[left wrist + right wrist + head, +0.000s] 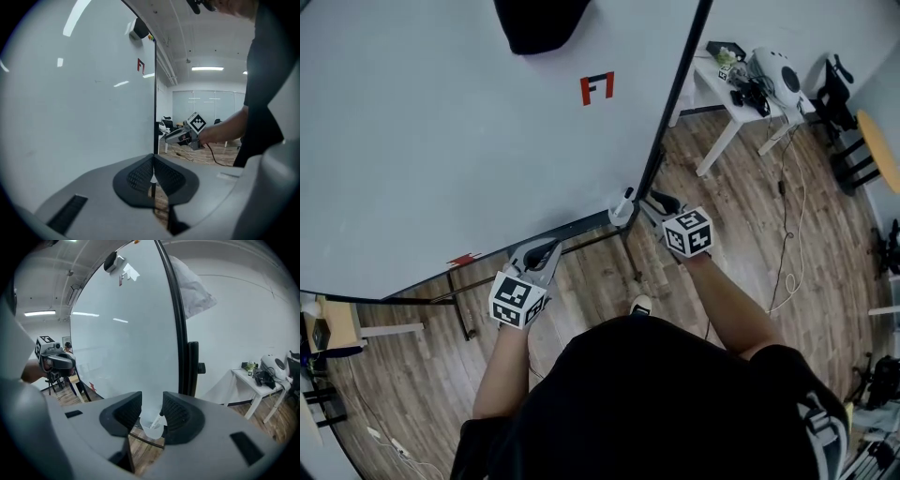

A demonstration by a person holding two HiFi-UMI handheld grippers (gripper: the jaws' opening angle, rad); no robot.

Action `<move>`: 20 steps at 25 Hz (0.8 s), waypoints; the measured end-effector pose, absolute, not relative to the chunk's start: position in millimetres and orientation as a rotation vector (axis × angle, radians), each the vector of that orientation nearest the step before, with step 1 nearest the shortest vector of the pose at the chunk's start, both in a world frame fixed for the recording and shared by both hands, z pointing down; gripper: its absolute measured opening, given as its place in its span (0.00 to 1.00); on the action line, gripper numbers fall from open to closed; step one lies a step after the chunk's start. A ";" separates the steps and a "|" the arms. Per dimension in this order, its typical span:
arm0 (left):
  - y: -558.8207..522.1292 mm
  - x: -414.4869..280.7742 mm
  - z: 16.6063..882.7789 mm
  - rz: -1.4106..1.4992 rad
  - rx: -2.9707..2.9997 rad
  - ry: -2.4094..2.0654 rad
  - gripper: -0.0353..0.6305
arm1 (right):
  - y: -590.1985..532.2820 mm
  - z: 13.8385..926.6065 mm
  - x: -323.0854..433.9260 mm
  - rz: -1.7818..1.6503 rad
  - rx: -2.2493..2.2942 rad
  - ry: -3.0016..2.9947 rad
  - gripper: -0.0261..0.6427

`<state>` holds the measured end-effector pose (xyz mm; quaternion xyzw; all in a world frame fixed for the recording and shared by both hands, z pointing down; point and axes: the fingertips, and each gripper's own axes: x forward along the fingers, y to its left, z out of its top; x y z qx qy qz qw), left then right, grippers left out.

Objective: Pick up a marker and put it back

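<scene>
A: How far along is this?
B: Hard to say: the marker (155, 422) stands in the white cup (151, 431) at the whiteboard's (441, 141) lower right corner, either not yet lifted or already put back
A: And the right gripper (151, 411)?
B: Jaws spread and empty, with the marker just beyond them on the far side, untouched. The left gripper (153, 173), off to the left, is pressed together on nothing

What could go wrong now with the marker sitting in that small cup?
The white marker leans in the small white plastic cup, close before the open right gripper; pulling back may snag it. The cup sits at the whiteboard's black frame, so a knock might drop the marker to the wooden floor.
</scene>
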<state>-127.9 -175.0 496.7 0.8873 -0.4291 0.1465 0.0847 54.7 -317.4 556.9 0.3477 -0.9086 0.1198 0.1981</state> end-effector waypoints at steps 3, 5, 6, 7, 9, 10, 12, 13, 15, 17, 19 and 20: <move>-167.6 -129.7 490.9 0.437 2.667 -1.271 0.07 | -302.5 544.8 59.7 0.318 0.994 -2.549 0.23; -162.9 -132.2 488.0 0.435 2.677 -1.267 0.07 | -292.2 537.6 62.1 0.311 1.007 -2.555 0.22; -160.7 -133.8 486.4 0.433 2.682 -1.266 0.07 | -287.0 534.1 63.0 0.307 1.013 -2.559 0.22; -158.5 -135.5 484.7 0.432 2.687 -1.265 0.07 | -281.7 530.6 63.6 0.304 1.019 -2.562 0.21; -154.4 -138.2 482.3 0.431 2.698 -1.261 0.07 | -271.3 525.0 65.1 0.295 1.030 -2.567 0.20; -152.2 -139.2 481.8 0.432 2.702 -1.257 0.07 | -266.2 523.2 65.9 0.292 1.035 -2.569 0.20; -147.4 -140.3 481.3 0.436 2.710 -1.248 0.07 | -255.9 521.5 67.8 0.290 1.045 -2.568 0.19; -144.8 -140.5 481.1 0.437 2.714 -1.243 0.07 | -250.7 521.3 68.8 0.291 1.049 -2.567 0.19; -140.1 -140.6 479.9 0.438 2.723 -1.234 0.07 | -240.8 521.2 70.6 0.295 1.059 -2.565 0.18; -135.9 -141.0 478.3 0.438 2.730 -1.228 0.07 | -232.1 521.8 72.1 0.302 1.067 -2.563 0.18; -131.7 -140.9 477.6 0.438 2.734 -1.224 0.07 | -224.3 523.0 73.7 0.311 1.072 -2.562 0.17; -129.6 -140.7 477.6 0.438 2.736 -1.222 0.07 | -220.8 523.7 74.5 0.315 1.074 -2.561 0.17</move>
